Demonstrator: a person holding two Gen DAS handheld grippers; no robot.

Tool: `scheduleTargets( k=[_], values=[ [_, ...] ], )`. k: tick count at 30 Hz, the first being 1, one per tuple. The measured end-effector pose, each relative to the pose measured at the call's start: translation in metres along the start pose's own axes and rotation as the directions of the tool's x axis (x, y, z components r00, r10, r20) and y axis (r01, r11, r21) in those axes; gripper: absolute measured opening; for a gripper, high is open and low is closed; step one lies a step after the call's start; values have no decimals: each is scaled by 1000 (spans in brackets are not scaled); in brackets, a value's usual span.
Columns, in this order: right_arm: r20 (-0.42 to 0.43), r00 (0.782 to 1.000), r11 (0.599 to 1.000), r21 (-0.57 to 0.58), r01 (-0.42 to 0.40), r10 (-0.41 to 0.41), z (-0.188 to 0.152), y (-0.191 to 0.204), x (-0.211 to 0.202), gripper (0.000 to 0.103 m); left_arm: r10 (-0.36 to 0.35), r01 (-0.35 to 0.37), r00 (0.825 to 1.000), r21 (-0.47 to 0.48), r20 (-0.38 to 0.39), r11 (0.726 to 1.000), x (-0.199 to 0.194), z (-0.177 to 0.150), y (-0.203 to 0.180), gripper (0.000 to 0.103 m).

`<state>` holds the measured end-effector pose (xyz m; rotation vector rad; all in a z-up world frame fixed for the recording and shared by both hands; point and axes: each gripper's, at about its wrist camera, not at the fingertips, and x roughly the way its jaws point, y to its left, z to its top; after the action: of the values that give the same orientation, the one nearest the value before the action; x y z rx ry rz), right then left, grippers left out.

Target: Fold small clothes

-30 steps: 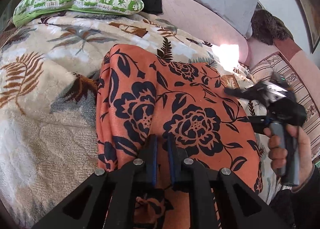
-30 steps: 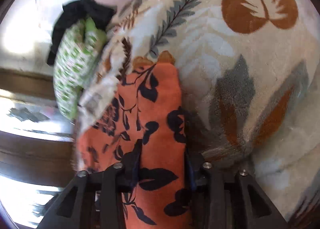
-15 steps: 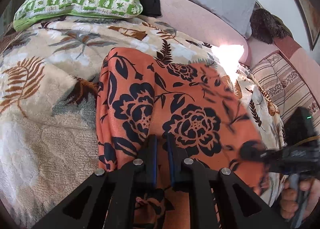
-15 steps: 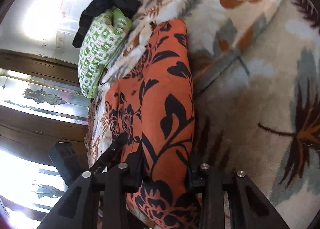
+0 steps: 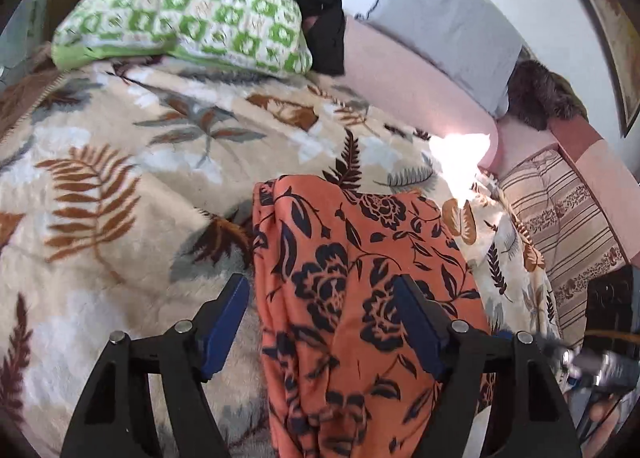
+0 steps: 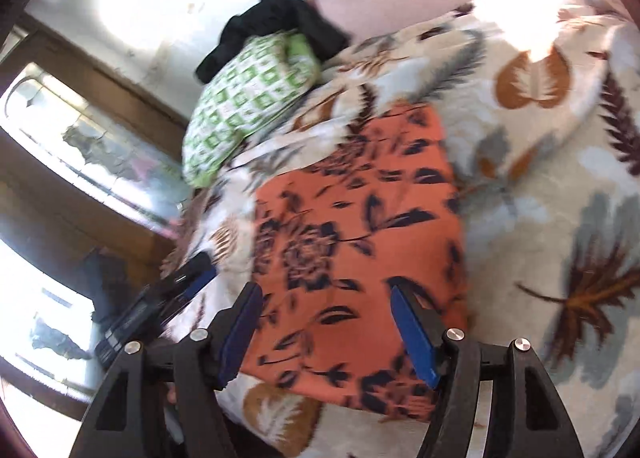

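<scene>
A: Where is the orange floral cloth [image 5: 360,290]?
B: Folded flat on the leaf-print blanket [image 5: 120,186], just ahead of both tools.
A: And the grippers?
B: Left gripper [image 5: 324,298] spread wide, gripping nothing. Right gripper [image 6: 326,306] likewise wide, empty, above the cloth's near edge.
A: Beyond?
B: A green checked pillow [image 5: 192,22].

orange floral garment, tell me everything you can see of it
The orange floral garment is thin, soft-looking cloth, orange with dark navy roses, leaves and vines. It lies folded into a rough rectangle on the leaf-print blanket, with lengthwise creases and a bunched left edge in the left wrist view. Its near end runs out of that view; in the right wrist view it ends short of the blanket's edge. Both the left gripper and right gripper hang over it with jaws wide open, neither gripping it.
</scene>
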<state>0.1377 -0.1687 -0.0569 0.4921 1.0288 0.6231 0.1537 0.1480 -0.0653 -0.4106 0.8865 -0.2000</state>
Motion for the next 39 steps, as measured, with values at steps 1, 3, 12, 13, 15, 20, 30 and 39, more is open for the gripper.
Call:
scheduleTargets(
  k=[1,3,12,13,15,20,30,39],
  values=[
    [-18,1000,1000,-12,-12,12,-1,6,6,70,-5,5,1000,-13,-26,1000,10,8,2,61],
    [-49,999,999,-25,-25,24,-6,9,13,70,-23,19,997,-57,-72,998,29,23,11,60],
    [-111,992,998,2,-64,64,-4,-8,68,69,-89,55,981,-192,-172,980,97,45,72,27],
    [-116,991,998,3,-69,69,-4,-9,69,69,-68,39,982,-165,-174,986,95,46,67,27],
    [-115,989,996,29,-85,88,-4,-15,68,69,-44,23,985,-125,-167,992,85,48,53,26],
    [-97,988,990,77,-117,124,-6,-21,65,70,-60,56,993,-51,-98,997,24,31,22,48],
    [-60,983,982,92,-167,173,-2,-8,39,71,-106,100,985,-53,-138,994,-25,-63,-2,55],
    [-68,987,984,107,-140,147,-19,-9,18,71,-91,48,981,-235,-172,971,-6,-89,34,18]
  ],
)
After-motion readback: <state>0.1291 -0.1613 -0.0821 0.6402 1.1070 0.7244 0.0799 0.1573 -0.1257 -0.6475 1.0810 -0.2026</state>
